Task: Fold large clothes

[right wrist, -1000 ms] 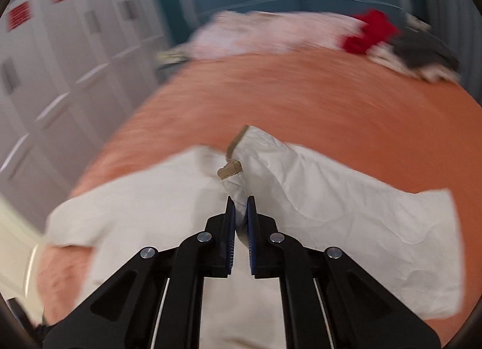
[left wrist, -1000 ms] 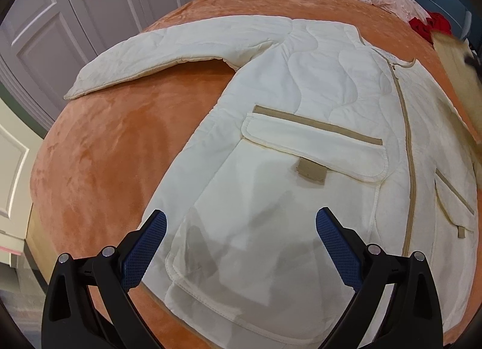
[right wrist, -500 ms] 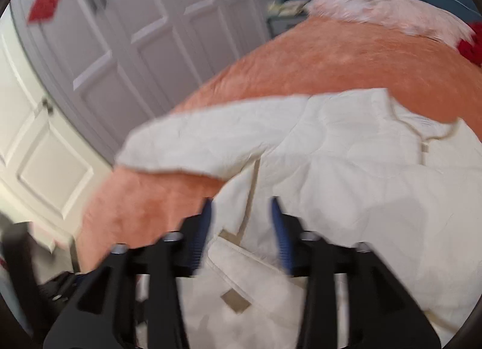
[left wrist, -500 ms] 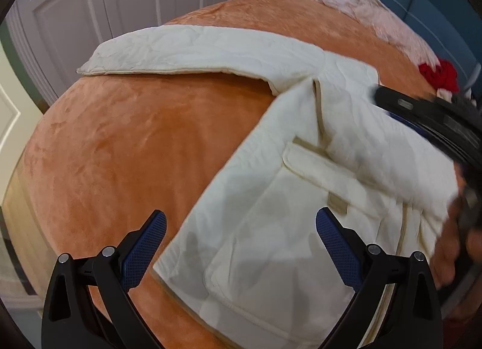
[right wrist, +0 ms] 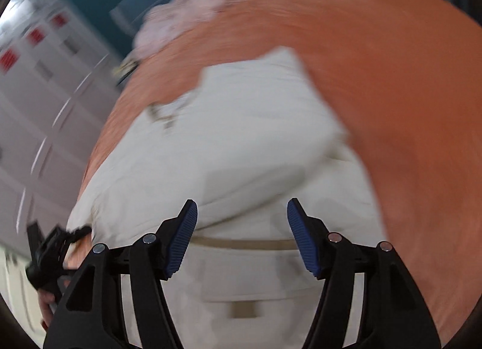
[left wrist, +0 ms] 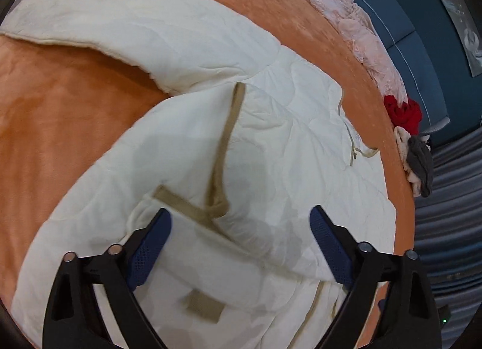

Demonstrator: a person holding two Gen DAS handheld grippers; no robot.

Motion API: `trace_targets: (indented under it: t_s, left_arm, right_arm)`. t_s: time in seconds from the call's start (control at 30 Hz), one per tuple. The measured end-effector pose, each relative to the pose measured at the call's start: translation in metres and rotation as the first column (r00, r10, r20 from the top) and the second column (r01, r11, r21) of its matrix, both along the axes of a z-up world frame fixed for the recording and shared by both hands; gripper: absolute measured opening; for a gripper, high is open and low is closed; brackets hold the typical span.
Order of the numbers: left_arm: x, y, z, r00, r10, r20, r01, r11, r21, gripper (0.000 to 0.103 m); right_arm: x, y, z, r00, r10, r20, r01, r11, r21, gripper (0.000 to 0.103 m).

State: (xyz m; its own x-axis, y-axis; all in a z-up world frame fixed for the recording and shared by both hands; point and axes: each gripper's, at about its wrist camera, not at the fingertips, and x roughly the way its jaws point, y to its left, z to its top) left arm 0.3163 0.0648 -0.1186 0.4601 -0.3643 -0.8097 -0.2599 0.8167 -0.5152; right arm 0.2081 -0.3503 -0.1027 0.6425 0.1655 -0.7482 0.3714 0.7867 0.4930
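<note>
A cream quilted jacket with tan trim lies on an orange bed. One sleeve lies folded across its front, its tan cuff edge near the chest pocket. The other sleeve stretches out to the far left. My left gripper is open and empty just above the pocket. In the right wrist view, which is blurred, my right gripper is open and empty above the jacket. The left gripper shows at that view's left edge.
Pink, red and grey clothes lie piled along the bed's far edge by a blue headboard. White wardrobe doors stand to the left of the bed.
My right gripper carried a sleeve across the jacket's front, let it go and opened, then drew back. My left gripper moved in over the jacket and stayed open.
</note>
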Motion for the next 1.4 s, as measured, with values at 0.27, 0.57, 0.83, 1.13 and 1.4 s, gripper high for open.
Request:
trace_targets:
  t_s: [0.27, 0.57, 0.83, 1.13, 1.4]
  left_arm:
    - [0.021, -0.015, 0.030, 0.993, -0.056, 0.107, 0.038, 0.986, 0.161, 0.004]
    - [0.024, -0.020, 0.006, 0.983, -0.139, 0.120, 0.084, 0.921, 0.380, 0.004]
    - [0.008, -0.021, -0.010, 0.979, -0.147, 0.144, 0.066, 0.886, 0.459, 0.018]
    - [-0.003, -0.032, 0.054, 0.952, -0.120, 0.281, -0.001, 0.919, 0.394, 0.052]
    - [0.025, -0.083, -0.016, 0.957, -0.221, 0.189, 0.115, 0.886, 0.449, 0.052]
  right_arm:
    - [0.027, -0.042, -0.035, 0.986, -0.165, 0.032, 0.158, 0.973, 0.169, 0.021]
    - [0.045, -0.015, -0.027, 0.997, -0.057, 0.043, 0.058, 0.998, -0.036, 0.006]
    - [0.040, 0.001, -0.018, 0.999, -0.035, -0.023, 0.029, 0.975, -0.221, 0.022]
    - [0.050, 0.070, 0.035, 0.984, 0.155, 0.089, -0.107, 0.909, -0.402, 0.043]
    - [0.090, 0.105, -0.034, 0.970, 0.234, -0.068, -0.240, 0.879, -0.412, 0.042]
